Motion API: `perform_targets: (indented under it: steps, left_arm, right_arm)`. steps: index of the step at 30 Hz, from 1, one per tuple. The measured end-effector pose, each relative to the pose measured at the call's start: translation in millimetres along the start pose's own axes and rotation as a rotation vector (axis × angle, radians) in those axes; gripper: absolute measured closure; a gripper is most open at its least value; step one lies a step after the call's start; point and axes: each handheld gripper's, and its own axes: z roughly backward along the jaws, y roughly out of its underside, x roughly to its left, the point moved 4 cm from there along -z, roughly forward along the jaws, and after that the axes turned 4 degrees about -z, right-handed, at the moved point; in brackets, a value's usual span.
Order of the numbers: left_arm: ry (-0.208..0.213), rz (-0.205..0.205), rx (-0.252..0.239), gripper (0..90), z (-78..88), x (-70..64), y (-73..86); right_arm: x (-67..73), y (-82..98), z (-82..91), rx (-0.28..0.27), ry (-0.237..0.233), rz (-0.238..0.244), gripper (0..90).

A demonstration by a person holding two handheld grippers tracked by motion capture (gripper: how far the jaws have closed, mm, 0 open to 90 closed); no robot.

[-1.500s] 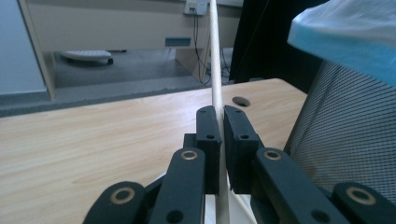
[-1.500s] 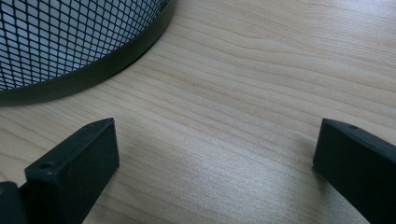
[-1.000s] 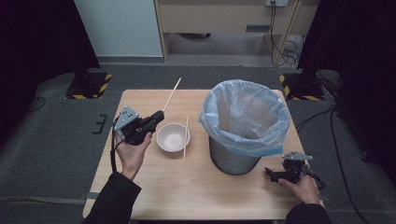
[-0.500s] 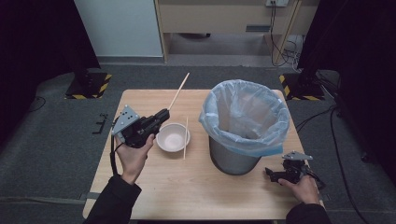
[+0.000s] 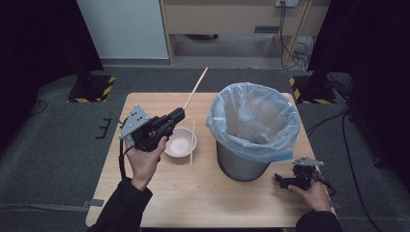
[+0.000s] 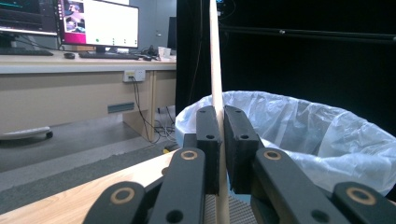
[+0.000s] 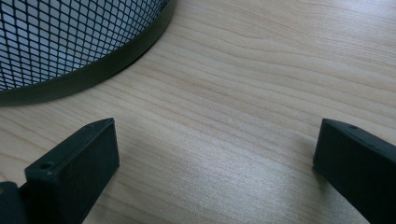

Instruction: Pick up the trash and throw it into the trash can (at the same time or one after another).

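Observation:
A person's left hand holds my left gripper (image 5: 180, 113) above the table, left of a small white bowl (image 5: 180, 143). It is shut on a wooden chopstick (image 5: 196, 88) that sticks out up and to the right. The left gripper view has the chopstick (image 6: 215, 56) standing upright between the closed jaws of the left gripper (image 6: 222, 116), and the lined bin (image 6: 303, 135) lies beyond. A second chopstick (image 5: 192, 143) lies flat on the table beside the bowl. My right gripper (image 5: 283, 181) rests open on the table at the bin's front right, with bare wood between the fingers of the right gripper (image 7: 217, 128).
A mesh waste bin (image 5: 254, 125) lined with a pale blue bag stands right of centre on the wooden table (image 5: 193, 193). The bin's black base (image 7: 93, 70) lies close ahead of the right gripper. Dark floor surrounds the table.
The left gripper has risen and shifted right toward the bin, carrying the chopstick with it. The right gripper has stayed where it was.

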Motion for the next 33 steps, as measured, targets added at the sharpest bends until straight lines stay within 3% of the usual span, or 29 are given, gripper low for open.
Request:
perform_targets:
  steps: [23,33]
  left_arm:
    - [0.051,-0.02,-0.051,85.1,-21.0,-24.9,-30.2]
    - [0.075,-0.022,-0.052,85.1,-35.1,-35.2,-35.4]
  right_arm:
    - [0.0,0.0,0.0,0.0,0.0,0.0,0.4]
    - [0.0,0.0,0.0,0.0,0.0,0.0,0.4]
